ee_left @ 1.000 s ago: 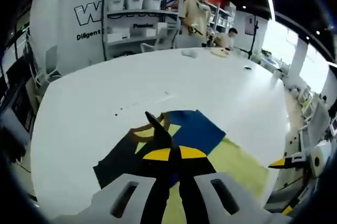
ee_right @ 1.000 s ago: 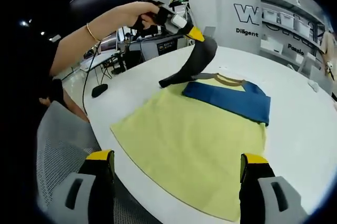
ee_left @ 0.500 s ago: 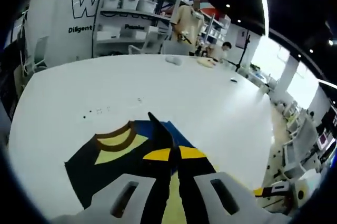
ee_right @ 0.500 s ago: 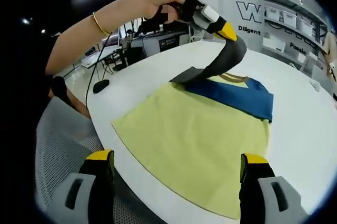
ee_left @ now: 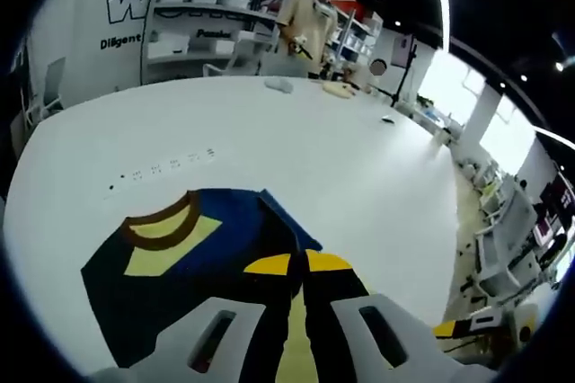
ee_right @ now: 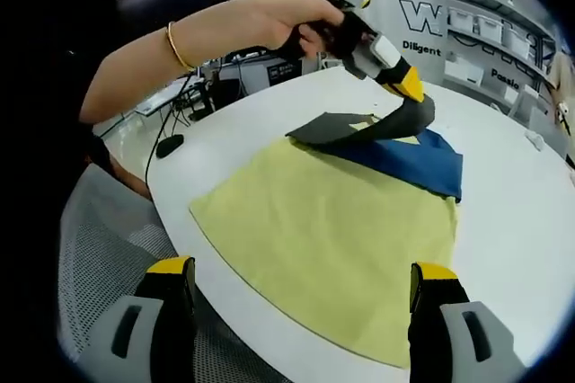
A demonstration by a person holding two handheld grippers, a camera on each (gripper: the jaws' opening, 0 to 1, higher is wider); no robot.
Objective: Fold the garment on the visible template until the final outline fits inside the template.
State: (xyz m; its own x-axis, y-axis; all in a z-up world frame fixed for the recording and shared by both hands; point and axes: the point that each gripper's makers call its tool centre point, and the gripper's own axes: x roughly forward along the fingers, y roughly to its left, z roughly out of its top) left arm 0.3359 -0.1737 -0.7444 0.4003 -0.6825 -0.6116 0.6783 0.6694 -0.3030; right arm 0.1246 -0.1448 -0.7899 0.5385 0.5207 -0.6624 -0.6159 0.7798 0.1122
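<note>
1. Left gripper view: over the last second the dark sleeve (ee_left: 269, 248) has travelled from the shirt's left side across the chest, and more of the collar (ee_left: 162, 219) and navy panel shows below the camera than before. The left claw (ee_left: 298, 264) is clenched on that sleeve; its yellow tips meet with dark cloth between them. It holds the sleeve this way, I judge, to lay it inward so the outline narrows.

2. Same view, count: one shirt (ee_left: 180, 257), one brown collar, one row of small dots on the white bench (ee_left: 359, 158). Far off are shelves (ee_left: 207, 23) and two people, one standing, one seated.

3. Right gripper view: the hand (ee_right: 278, 28) with the left claw (ee_right: 410, 86) has come lower and further right than a second ago, so the lifted sleeve (ee_right: 359, 127) now drapes flatter over the navy part. The right claw (ee_right: 301, 289) is released, its two yellow tips wide apart and holding nothing, hovering near the shirt's hem, probably waiting for its own side.

4. Same view, count: one shirt (ee_right: 332, 230), spread flat on the bench (ee_right: 521, 239) near its front edge, yellow body toward the camera, navy chest beyond. I cannot pick out a separate template outline. One mesh chair (ee_right: 99, 257) sits at lower left; one bracelet (ee_right: 175, 46) is on the wrist.
</note>
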